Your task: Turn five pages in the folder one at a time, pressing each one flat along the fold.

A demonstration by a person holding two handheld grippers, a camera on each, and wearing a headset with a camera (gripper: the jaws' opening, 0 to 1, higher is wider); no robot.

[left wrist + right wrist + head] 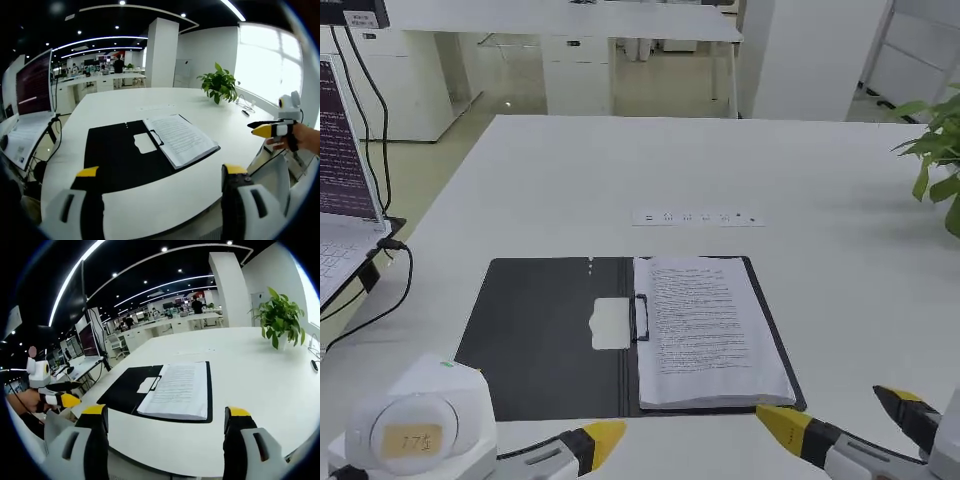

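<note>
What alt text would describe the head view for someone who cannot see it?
An open black folder lies on a white table, printed pages stacked on its right half. The yellow-tipped left hand-held gripper and right hand-held gripper wait at the near edge; a laptop sits far left.

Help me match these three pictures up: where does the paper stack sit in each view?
Head view: stack right of centre, on the right half of the open folder.
Left gripper view: stack near the centre, slightly right.
Right gripper view: stack at the centre.
Shared landmark: the plant, beyond the stack and to its right in all three.
</note>
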